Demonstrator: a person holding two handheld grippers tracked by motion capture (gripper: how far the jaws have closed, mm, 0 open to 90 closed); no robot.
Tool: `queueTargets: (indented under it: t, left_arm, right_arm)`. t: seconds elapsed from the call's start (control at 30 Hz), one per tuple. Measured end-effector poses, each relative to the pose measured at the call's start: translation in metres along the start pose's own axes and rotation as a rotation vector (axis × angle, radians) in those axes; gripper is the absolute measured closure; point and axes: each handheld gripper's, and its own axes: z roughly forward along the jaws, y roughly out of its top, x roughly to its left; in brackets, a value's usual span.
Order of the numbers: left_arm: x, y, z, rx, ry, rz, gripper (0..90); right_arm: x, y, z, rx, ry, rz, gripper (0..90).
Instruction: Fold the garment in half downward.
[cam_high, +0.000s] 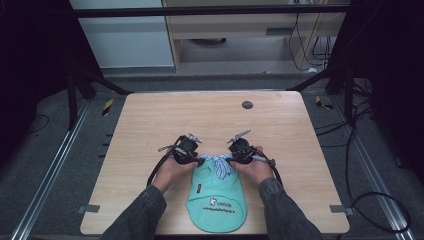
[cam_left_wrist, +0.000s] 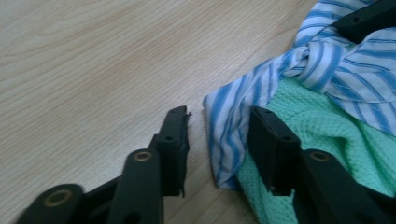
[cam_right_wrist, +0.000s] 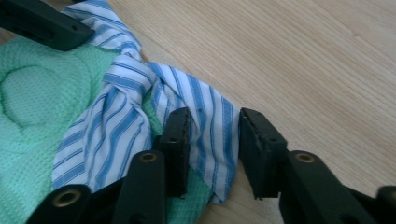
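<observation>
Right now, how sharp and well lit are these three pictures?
High view: even light on the pale wooden table, dark surroundings, small soft detail. Left gripper view: the striped blue-and-white collar is fairly sharp, near jaws blurred. Right gripper view: the mint-green knitted garment looks soft, no glare.

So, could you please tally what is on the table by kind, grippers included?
Mint green garment with striped blue and white collar: 1
Handheld grippers, the left gripper and the right gripper: 2
Round dark disc on the table: 1
Total: 4
</observation>
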Motion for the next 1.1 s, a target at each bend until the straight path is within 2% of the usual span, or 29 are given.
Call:
queueTargets:
  t: [0.1,0.23,0.43,0.53,0.6,0.8,1.1]
  left_arm:
    - [-0.003,-0.001,0.0,-0.01,-0.012,0.004,68.6]
    - [-0.003,-0.003,0.0,-0.018,-0.02,0.007,75.5]
    - [-0.004,-0.006,0.0,-0.044,-0.036,0.017,84.5]
    - [-0.004,-0.006,0.0,-0.042,-0.036,0.017,85.1]
    - [-0.004,-0.006,0.0,-0.045,-0.034,0.016,85.5]
    - [-0.003,-0.005,-0.005,-0.059,-0.037,0.02,85.7]
    - [-0.004,-0.002,-0.012,-0.078,-0.037,0.033,85.7]
  right_arm:
    - [0.001,-0.001,0.0,-0.006,-0.001,-0.007,67.6]
    - [0.002,-0.002,0.0,-0.012,0.001,-0.008,70.3]
    - [0.005,-0.003,-0.001,-0.013,0.017,-0.019,80.5]
    - [0.006,-0.003,-0.002,-0.012,0.008,-0.023,83.2]
    - [0.005,-0.003,-0.003,-0.016,0.007,-0.042,83.7]
    - [0.005,-0.002,-0.009,-0.037,0.016,-0.038,83.7]
    - [0.005,-0.001,-0.019,-0.058,0.017,-0.064,83.7]
